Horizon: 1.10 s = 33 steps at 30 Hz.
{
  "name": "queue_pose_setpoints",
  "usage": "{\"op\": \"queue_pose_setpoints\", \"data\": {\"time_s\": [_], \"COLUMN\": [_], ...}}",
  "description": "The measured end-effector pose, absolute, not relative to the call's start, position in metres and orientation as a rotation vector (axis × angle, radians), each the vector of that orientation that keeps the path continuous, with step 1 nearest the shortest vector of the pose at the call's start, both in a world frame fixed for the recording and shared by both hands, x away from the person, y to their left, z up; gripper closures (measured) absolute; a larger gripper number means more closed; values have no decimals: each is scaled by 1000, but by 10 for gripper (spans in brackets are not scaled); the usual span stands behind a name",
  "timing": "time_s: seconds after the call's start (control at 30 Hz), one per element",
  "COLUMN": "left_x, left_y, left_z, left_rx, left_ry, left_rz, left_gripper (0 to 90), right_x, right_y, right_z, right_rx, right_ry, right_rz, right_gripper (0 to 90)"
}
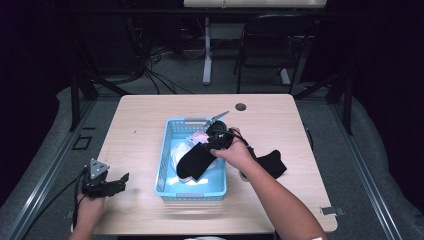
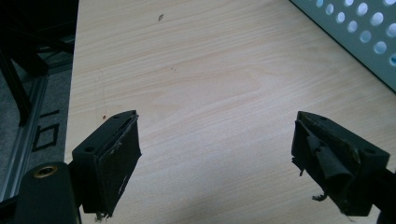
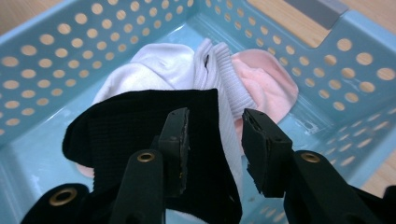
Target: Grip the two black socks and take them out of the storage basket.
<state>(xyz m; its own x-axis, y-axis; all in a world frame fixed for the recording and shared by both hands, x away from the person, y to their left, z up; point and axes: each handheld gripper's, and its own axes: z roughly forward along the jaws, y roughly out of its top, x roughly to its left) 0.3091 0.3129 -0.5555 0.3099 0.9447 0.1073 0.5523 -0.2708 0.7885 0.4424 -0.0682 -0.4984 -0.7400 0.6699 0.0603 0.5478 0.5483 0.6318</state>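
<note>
Below the right gripper (image 3: 215, 140), jaws partly apart and gripping nothing, a black sock (image 3: 140, 126) lies in the blue basket (image 3: 56, 56) over white and pink socks. A second black sock (image 1: 270, 162) remains on the table beside it. The left gripper (image 2: 217, 154) rests wide open, empty.

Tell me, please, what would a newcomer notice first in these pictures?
The blue basket at the table's middle catches the eye, with a black sock draped over white and pink socks inside. The right gripper is above it, jaws parted; another black sock lies to the right of the basket.
</note>
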Motion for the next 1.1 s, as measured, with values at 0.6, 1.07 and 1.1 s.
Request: {"op": "queue_pose_setpoints", "data": {"time_s": [0.6, 1.07, 1.1], "left_x": [309, 309, 309], "left_y": [313, 313, 313], "left_z": [-555, -555, -555], "left_rx": [1933, 1937, 1937], "left_ry": [1322, 1321, 1320], "left_rz": [780, 782, 782], "left_gripper": [155, 154, 155], "right_x": [448, 429, 427], "right_y": [-62, -58, -57], "right_z": [-509, -490, -489], "right_rx": [1054, 961, 959], "right_ry": [2669, 2677, 2669], "right_rz": [868, 943, 960], "right_gripper": [855, 878, 879]}}
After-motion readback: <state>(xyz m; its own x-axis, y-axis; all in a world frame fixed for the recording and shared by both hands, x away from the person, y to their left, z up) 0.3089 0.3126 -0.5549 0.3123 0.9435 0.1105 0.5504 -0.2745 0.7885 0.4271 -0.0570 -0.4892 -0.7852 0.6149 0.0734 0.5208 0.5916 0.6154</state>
